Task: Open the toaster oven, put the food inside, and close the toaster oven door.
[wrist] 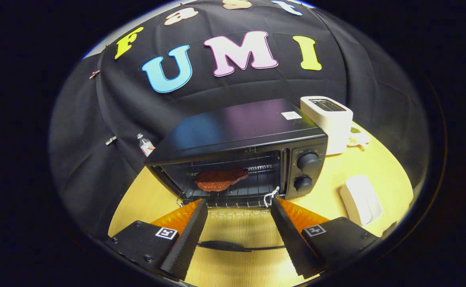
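Toaster oven, black boxy metal w/ glossy top, sits centre of frame on the pale yellow wood-grain tabletop, its mouth facing the gripper. Door is dropped flat toward the camera: a glass pane, see-through, w/ a slim dark bar handle lying low-centre between the fingers. Door looks stiff and hinged at the oven's bottom edge; glass is slick and breakable, so judged best to lift by the handle or push up from under the front lip, not pinch the pane.

White plastic pop-up toaster, rounded corners, stands right of the oven, upper right. White smooth oblong object lies on the tabletop at right, nearer the camera; can't tell what it is.

Gripper is spread wide, fingers apart and holding nothing, tips just short of the oven mouth, door pane beneath them. Finger inner faces look ribbed.

Food, a flat reddish-brown patty, rough-surfaced, rests on the wire rack inside, left-centre of cavity. Looks light and soft-ish, already placed, so prob no more handling needed; closing the door appears to be what's left.

Two black round knobs stack on the oven's right panel. Small clear bottle w/ a red-white label stands left of the oven by the wall. A bit of white string hangs at the rack's right front corner.
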`<state>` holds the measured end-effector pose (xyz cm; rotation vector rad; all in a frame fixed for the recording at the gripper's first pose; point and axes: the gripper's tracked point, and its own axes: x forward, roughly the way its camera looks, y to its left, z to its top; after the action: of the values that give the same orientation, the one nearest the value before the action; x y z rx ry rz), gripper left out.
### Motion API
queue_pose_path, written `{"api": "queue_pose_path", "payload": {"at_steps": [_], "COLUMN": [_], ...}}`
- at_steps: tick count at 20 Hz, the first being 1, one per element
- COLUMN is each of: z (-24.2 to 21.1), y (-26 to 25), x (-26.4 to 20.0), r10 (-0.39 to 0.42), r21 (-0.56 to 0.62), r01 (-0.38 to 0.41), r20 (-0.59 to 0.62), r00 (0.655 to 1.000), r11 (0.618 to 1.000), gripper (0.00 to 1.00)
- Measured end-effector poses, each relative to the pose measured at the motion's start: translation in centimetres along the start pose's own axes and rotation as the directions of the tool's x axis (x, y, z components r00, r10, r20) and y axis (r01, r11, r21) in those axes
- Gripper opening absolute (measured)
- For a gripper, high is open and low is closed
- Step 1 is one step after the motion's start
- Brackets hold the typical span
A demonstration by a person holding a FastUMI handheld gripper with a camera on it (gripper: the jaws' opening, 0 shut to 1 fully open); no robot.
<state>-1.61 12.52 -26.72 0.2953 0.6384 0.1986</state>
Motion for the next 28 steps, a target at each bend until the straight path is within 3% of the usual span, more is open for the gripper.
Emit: {"api": "queue_pose_path", "payload": {"at_steps": [10,22,28], "z": [-8.8,-16.2,-16.7], "y": [2.4,2.9,2.6], "x": [-3.9,0.8,3.2], "r10": [-0.009,-0.08,-0.132], "r21": [-0.031,-0.087,-0.101], "r01": [0.003,0.051,0.101], "r20": [-0.206,-0.377,-0.379], "r00": [0.978,0.923,0.916], "r11": [1.0,0.995,0.99], "gripper": [0.98,0.99,0.99]}}
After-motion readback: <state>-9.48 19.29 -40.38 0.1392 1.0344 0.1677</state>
